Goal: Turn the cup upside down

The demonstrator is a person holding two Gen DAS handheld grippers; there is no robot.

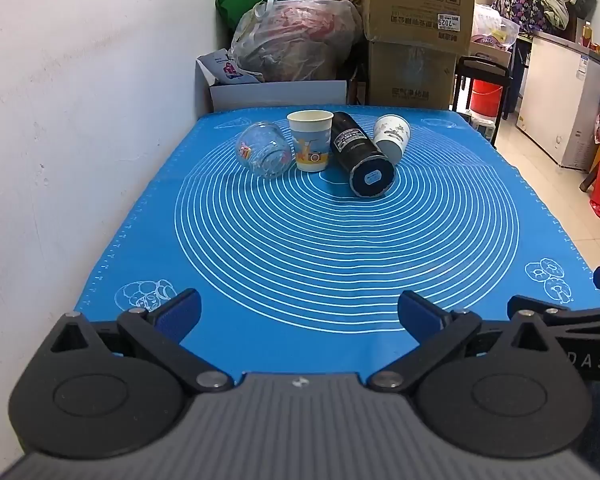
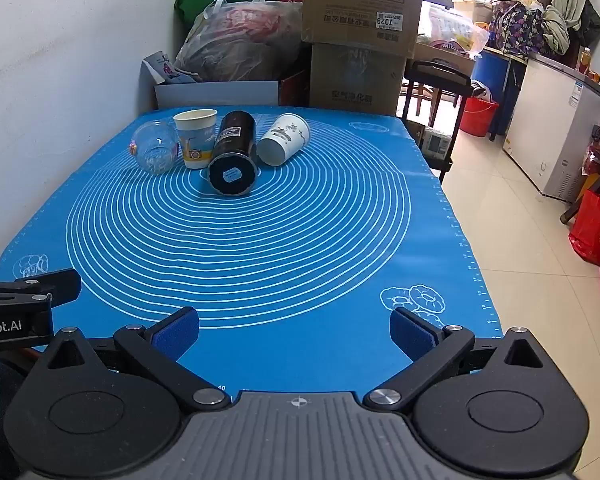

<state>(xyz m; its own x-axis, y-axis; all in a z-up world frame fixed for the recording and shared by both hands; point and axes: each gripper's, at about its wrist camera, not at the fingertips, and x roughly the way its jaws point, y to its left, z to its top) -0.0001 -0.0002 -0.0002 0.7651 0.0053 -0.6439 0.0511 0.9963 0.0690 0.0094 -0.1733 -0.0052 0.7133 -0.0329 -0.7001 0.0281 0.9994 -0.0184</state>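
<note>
Four cups sit in a row at the far end of the blue mat (image 1: 340,260). A clear glass cup (image 1: 265,149) lies on its side at the left. A paper cup with a camera print (image 1: 310,140) stands upright, mouth up. A black cup (image 1: 360,156) lies on its side, base toward me. A white paper cup (image 1: 392,136) lies tilted at the right. The same row shows in the right wrist view: glass (image 2: 155,147), printed cup (image 2: 196,138), black cup (image 2: 234,154), white cup (image 2: 284,139). My left gripper (image 1: 299,316) and right gripper (image 2: 294,332) are open and empty, near the mat's front edge.
A white wall (image 1: 80,120) runs along the mat's left side. Cardboard boxes (image 1: 416,32), a plastic bag (image 1: 296,40) and a white box stand behind the mat's far edge. The right edge of the mat (image 2: 460,240) drops to a tiled floor with red bags.
</note>
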